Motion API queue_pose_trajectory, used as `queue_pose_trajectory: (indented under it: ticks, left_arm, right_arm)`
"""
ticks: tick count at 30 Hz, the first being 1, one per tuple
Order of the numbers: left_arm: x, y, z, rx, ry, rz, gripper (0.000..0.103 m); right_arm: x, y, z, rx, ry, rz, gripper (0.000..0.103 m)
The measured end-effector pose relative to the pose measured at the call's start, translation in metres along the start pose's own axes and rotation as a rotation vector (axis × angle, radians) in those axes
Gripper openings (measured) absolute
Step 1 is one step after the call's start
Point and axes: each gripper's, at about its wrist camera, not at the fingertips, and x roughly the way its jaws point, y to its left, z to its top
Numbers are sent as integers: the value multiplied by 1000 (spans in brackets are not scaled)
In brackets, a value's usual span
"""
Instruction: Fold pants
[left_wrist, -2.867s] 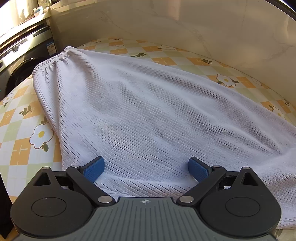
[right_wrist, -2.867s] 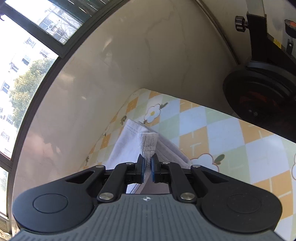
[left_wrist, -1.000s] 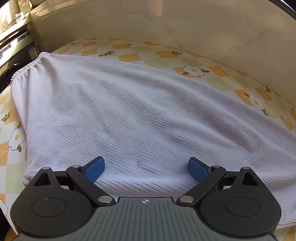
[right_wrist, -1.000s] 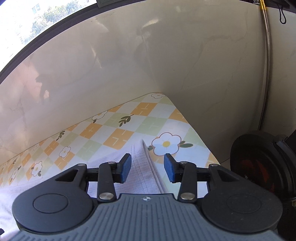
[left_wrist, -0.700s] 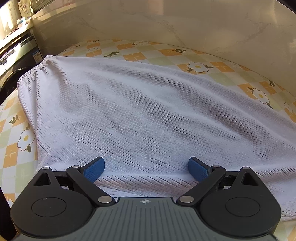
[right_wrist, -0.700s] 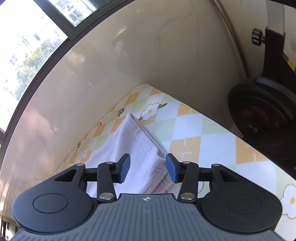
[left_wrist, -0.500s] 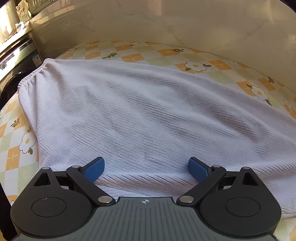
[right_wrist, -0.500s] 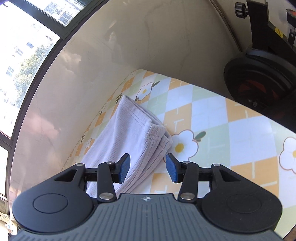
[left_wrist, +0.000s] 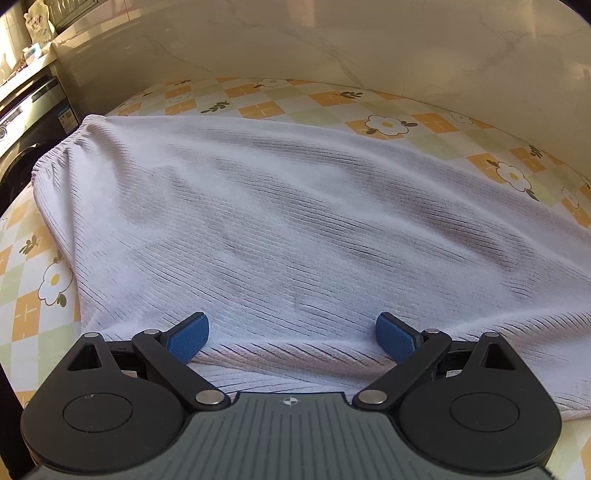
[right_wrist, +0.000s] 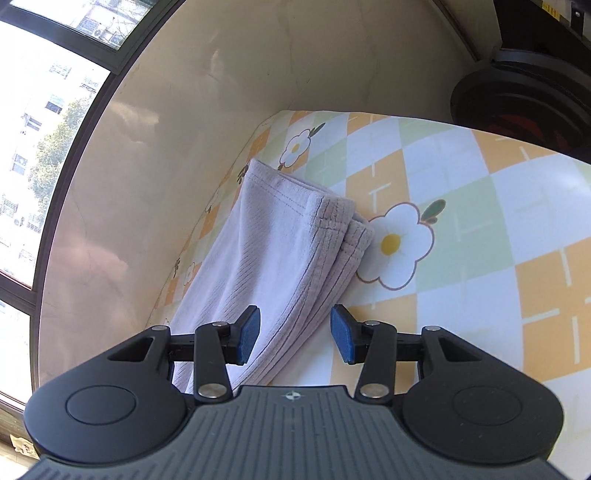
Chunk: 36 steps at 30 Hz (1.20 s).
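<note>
Both the left gripper (left_wrist: 291, 338) and right gripper (right_wrist: 294, 334) hover, jaws apart, over pale lilac ribbed pants (left_wrist: 295, 221) on the flowered checked tablecloth (right_wrist: 461, 236).

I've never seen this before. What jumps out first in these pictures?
A big pale lilac pair of pants spreads over a flowered checked tablecloth. The open left gripper hovers at its near edge. In the right view, the open right gripper sits over the stacked leg cuffs.

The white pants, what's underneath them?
The pants lie on a checked tablecloth with flowers, which shows around their edges. What the cloth itself covers is hidden.
</note>
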Motion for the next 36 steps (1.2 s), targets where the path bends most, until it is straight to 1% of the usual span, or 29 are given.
queue_pose_trajectory:
  ticks: [2, 7, 10, 12, 14, 17, 19, 23, 26, 32, 34, 36]
  left_arm:
    - [2, 2, 0, -8, 6, -5, 99]
    - [6, 5, 2, -14, 12, -9, 99]
    - [7, 6, 2, -14, 12, -9, 100]
    - [7, 6, 2, -13, 12, -9, 101]
    - [7, 6, 3, -13, 12, -10, 101]
    - [8, 7, 3, -16, 13, -10, 102]
    - [8, 6, 2, -19, 12, -5, 102]
    - [9, 5, 2, -25, 10, 0, 103]
    - [8, 6, 1, -22, 11, -3, 103]
    - [7, 8, 0, -19, 10, -11, 103]
    - [7, 8, 0, -19, 9, -11, 103]
    - [7, 8, 0, -20, 9, -9, 103]
  right_arm:
    - [2, -2, 2, 14, -16, 2, 44]
    - [14, 0, 12, 21, -74, -2, 45]
    - [21, 0, 11, 54, -91, 18, 45]
    - [25, 3, 8, 61, -70, 36, 45]
    - [28, 9, 1, 56, -23, 67, 45]
    - [35, 15, -16, 87, 84, 137, 45]
    - [37, 19, -24, 78, 113, 151, 45]
    - [38, 14, -15, 104, 69, 137, 43]
    - [33, 9, 2, 75, -12, 76, 43]
    - [26, -9, 29, 103, -122, 21, 42]
    - [26, -13, 32, 124, -137, 20, 41]
    - [29, -12, 34, 122, -122, 22, 40]
